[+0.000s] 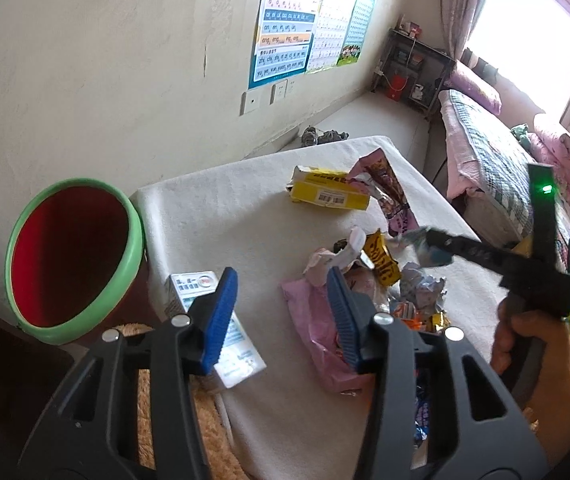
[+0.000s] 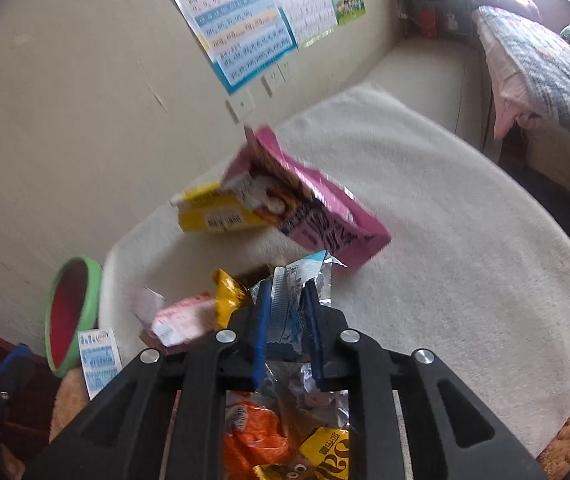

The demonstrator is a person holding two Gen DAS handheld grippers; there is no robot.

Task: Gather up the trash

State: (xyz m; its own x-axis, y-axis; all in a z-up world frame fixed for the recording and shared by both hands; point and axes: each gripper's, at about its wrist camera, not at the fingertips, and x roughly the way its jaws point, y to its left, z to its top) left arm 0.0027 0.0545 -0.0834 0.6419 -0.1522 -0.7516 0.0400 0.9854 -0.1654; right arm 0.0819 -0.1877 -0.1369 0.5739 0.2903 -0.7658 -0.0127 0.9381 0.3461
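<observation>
A pile of trash lies on a white-covered table (image 1: 245, 208): a yellow box (image 1: 327, 192), a pink snack bag (image 1: 389, 196), a pink wrapper (image 1: 317, 320), crumpled paper (image 1: 425, 292) and a white-blue carton (image 1: 205, 304). My left gripper (image 1: 281, 304) is open and empty above the table's near edge, between the carton and the pink wrapper. My right gripper (image 2: 287, 312) is shut on a silver-blue wrapper (image 2: 293, 280) and holds it over the pile. The right gripper also shows in the left wrist view (image 1: 431, 246). A red bin with a green rim (image 1: 73, 256) stands left of the table.
The wall runs behind the table, with posters (image 1: 285, 28) and sockets. A bed (image 1: 501, 148) with pink bedding stands at the right. A tan fuzzy surface (image 1: 173, 400) lies below the table's near edge. The bin also shows in the right wrist view (image 2: 69, 316).
</observation>
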